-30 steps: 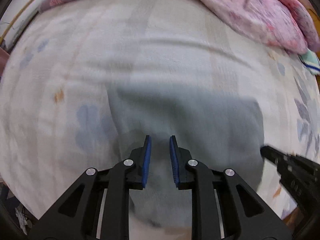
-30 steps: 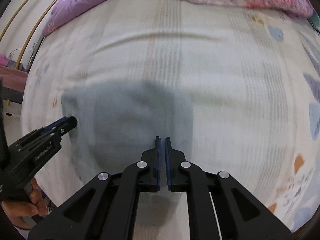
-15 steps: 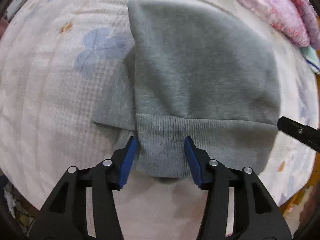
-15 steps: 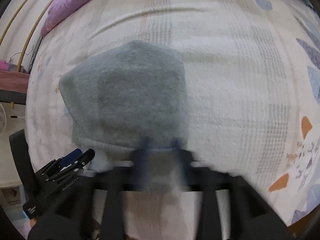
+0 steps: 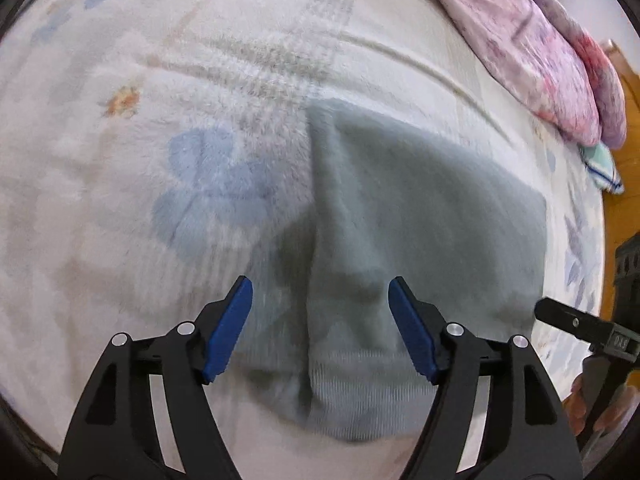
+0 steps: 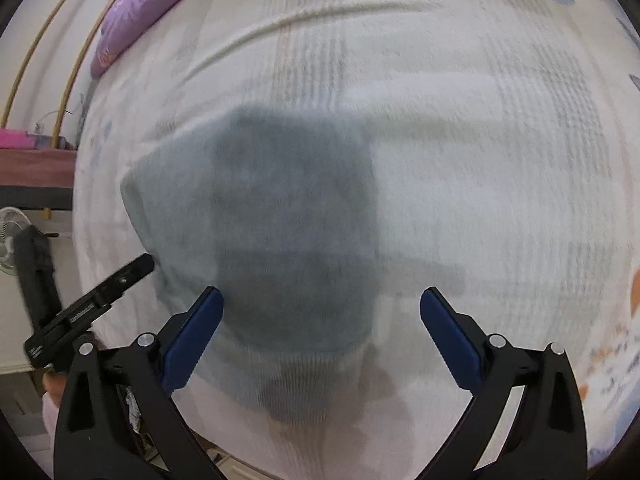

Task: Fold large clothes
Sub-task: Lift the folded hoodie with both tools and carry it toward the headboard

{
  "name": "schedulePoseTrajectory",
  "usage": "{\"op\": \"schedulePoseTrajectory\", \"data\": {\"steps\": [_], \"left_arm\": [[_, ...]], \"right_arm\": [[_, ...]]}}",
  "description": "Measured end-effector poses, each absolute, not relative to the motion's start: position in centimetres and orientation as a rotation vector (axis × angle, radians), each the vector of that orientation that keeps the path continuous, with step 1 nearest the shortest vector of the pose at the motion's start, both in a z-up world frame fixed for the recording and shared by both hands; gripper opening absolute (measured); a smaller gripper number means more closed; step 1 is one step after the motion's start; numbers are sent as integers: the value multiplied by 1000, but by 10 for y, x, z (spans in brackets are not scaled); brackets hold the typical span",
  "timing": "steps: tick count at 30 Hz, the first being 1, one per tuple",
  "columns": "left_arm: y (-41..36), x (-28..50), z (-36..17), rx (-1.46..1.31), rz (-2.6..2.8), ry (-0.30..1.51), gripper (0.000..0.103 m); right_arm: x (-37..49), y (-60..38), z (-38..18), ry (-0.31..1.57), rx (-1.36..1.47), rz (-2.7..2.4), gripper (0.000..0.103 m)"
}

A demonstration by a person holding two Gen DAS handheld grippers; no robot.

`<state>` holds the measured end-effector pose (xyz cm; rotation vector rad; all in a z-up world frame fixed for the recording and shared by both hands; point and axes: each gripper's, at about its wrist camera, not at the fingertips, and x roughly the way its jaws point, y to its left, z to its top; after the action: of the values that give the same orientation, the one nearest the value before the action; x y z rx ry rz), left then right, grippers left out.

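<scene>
A grey sweatshirt (image 5: 420, 232) lies folded on the bed, its ribbed hem towards me; it also shows in the right wrist view (image 6: 280, 220). My left gripper (image 5: 320, 328) is open and empty, held above the garment's left edge near the hem. My right gripper (image 6: 320, 336) is open wide and empty, held above the garment's right edge near the hem. The right gripper also shows at the right edge of the left wrist view (image 5: 580, 328), and the left gripper at the left of the right wrist view (image 6: 100, 292).
The bed has a pale fleecy cover (image 5: 160, 160) with blue and orange prints. A pink quilt (image 5: 540, 60) is bunched at the far right, a purple one (image 6: 136, 12) at the far left. A fan (image 6: 12, 236) stands beside the bed.
Both grippers went from nearly shut to wide open. They dipped towards the sweatshirt's hem half a second ago and have pulled back a little since. The garment lies flat.
</scene>
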<state>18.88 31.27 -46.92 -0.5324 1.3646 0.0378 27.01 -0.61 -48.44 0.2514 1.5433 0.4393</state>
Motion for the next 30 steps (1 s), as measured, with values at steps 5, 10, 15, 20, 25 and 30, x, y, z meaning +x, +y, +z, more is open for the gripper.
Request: {"op": "schedulePoseTrajectory", "data": {"steps": [5, 10, 15, 20, 25, 30], "left_arm": [[333, 206, -507, -737, -93, 1339, 80], [347, 210, -527, -945, -307, 1326, 91], [305, 206, -564, -1194, -624, 1504, 91], [273, 224, -555, -1077, -535, 1532, 96], [261, 222, -503, -861, -390, 1421, 41], [232, 220, -442, -645, -328, 1380, 39]], "right_arm": [[292, -1, -513, 1590, 372, 561, 95], [291, -6, -539, 1586, 555, 651, 97], [269, -14, -550, 1626, 735, 704, 97], [256, 11, -549, 1646, 546, 739, 97], [248, 11, -523, 1570, 536, 588, 74], [238, 15, -465, 1481, 495, 589, 58]]}}
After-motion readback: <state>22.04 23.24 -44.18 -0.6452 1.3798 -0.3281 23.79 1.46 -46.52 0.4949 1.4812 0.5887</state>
